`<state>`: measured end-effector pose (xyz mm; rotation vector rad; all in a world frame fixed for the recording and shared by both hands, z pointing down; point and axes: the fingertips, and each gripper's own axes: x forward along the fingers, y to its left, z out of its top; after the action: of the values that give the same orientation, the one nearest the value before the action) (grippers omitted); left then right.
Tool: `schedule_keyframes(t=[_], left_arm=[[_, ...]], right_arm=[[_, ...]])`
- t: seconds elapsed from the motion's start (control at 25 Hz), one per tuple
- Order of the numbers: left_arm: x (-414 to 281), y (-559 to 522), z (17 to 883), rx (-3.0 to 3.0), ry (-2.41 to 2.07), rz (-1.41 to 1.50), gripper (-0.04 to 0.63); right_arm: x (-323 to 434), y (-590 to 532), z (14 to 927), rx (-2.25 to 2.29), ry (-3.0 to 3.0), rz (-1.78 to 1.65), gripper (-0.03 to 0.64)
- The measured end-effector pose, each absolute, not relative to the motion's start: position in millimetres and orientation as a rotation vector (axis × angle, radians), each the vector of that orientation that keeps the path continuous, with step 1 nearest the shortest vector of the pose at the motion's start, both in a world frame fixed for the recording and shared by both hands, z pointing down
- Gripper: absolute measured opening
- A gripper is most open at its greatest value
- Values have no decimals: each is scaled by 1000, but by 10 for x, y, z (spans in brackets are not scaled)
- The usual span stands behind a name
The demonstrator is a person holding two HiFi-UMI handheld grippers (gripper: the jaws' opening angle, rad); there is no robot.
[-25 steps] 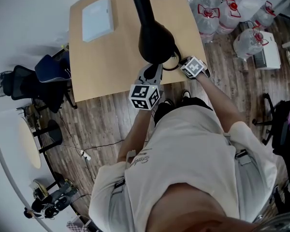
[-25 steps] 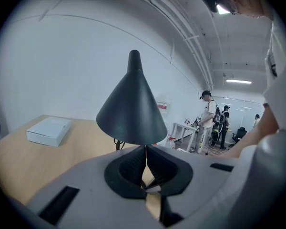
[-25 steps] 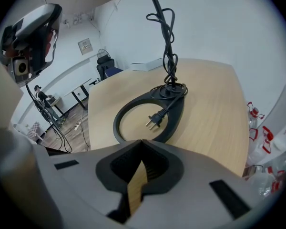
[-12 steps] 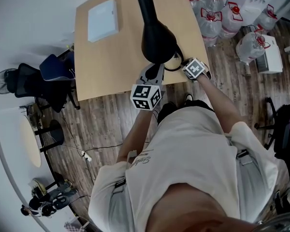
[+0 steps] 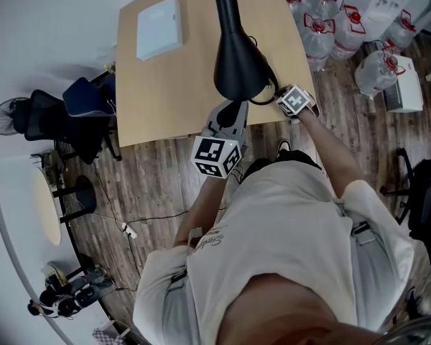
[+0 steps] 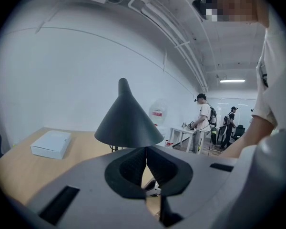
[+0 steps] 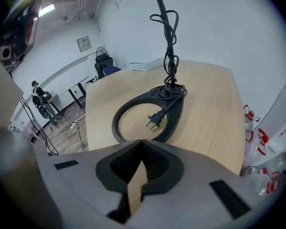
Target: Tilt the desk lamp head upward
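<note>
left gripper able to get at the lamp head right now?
Probably yes: the lamp head hangs just above and ahead of the left gripper, nothing between them. Its jaws are shut, so it must open to grip, or nudge the rim.

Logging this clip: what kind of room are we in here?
Most likely an office or lab workspace: a light wooden desk, a black swivel office chair beside it, clear water-cooler jugs with red caps standing on the wood-plank floor, and people working at a white table further back.
</note>
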<state>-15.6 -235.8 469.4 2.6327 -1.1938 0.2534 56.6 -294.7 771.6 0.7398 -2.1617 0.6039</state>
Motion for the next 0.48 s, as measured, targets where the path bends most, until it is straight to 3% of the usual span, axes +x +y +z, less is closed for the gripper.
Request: schedule_keyframes(t=[0.48], left_arm=[[-195,-2132,4058,2696,-1154,159,15]], right_arm=[[582,-2942,7752,719,-2129,585,-5]])
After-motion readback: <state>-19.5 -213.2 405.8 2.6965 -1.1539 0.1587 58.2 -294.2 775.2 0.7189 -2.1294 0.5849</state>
